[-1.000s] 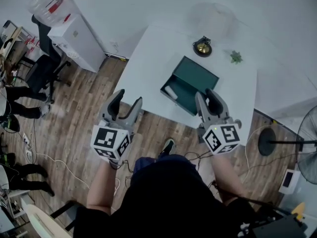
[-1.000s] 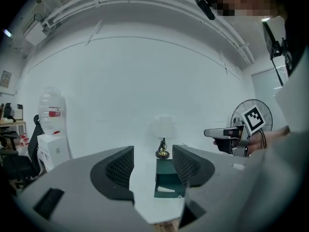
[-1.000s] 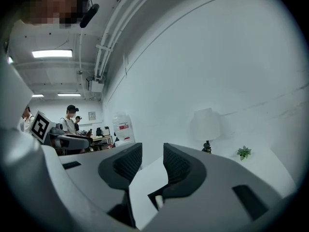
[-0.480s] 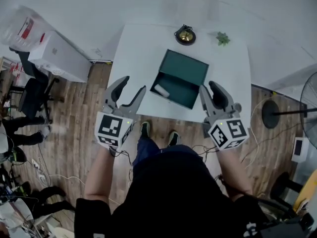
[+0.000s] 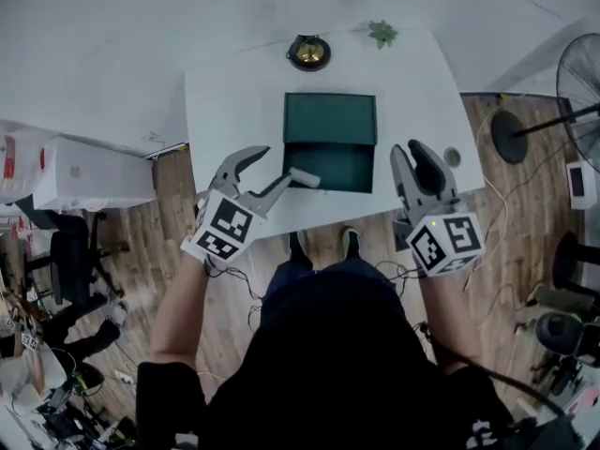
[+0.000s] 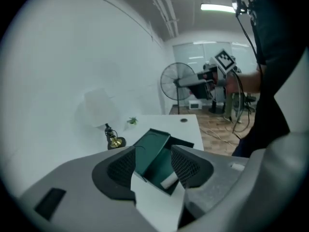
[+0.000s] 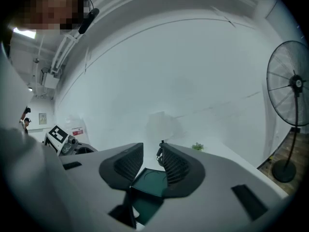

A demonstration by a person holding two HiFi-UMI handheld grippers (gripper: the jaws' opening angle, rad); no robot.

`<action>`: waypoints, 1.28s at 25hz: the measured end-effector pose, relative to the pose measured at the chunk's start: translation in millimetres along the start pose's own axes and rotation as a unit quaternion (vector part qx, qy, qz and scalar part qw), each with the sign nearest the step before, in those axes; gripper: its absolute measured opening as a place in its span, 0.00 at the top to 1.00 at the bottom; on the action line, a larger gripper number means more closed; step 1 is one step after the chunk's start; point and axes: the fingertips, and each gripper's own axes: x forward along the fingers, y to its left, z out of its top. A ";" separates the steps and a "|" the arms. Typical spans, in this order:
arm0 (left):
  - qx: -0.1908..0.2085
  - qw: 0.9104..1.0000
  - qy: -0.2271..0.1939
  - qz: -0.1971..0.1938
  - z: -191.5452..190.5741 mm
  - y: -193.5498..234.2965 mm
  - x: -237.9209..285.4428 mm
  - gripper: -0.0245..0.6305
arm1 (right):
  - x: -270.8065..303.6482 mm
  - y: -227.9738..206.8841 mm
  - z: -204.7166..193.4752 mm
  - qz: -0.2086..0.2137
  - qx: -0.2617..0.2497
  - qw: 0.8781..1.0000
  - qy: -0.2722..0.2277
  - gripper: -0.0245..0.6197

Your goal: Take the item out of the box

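Observation:
On the white table (image 5: 225, 101) lies an open dark green box (image 5: 328, 162), its lid (image 5: 330, 118) folded back toward the wall. A white roll (image 5: 303, 178) rests in the box's near left corner and also shows in the left gripper view as the roll (image 6: 169, 180). My left gripper (image 5: 262, 174) hovers at the table's near edge, just left of the roll and short of it. Its jaws are closing with nothing between them. My right gripper (image 5: 414, 157) hangs off the box's right side, also closing on nothing. The box (image 7: 149, 181) lies ahead of it.
A brass bell (image 5: 308, 52) and a small green plant (image 5: 382, 34) stand at the table's far edge, and a round grommet (image 5: 453, 157) sits near its right edge. A standing fan (image 5: 581, 73) is to the right, a white cabinet (image 5: 84, 172) to the left on the wooden floor.
The table has come square in front of me and closer. Both grippers moved forward to the table's near edge, the left one up to the box's corner by the roll. Jaws look slightly narrower.

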 end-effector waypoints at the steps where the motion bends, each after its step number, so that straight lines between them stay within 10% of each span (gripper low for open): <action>1: 0.027 0.999 0.020 -0.023 -9.1 -3.9 10.1 0.61 | -2.3 -1.1 -4.6 -0.013 0.005 1.000 -0.001 0.77; 11: 0.162 0.966 0.099 -0.178 -48.0 -30.3 79.3 0.62 | -35.3 -27.1 -39.0 -0.126 0.054 0.991 -0.009 0.78; 21: 0.294 0.883 0.229 -0.286 -110.3 -58.5 126.3 0.62 | -76.8 -65.5 -56.4 -0.175 0.076 0.982 -0.004 0.80; 32: 0.325 0.829 0.297 -0.345 -150.4 -71.4 148.7 0.75 | -94.9 -94.5 -84.9 -0.190 0.122 0.974 0.001 0.81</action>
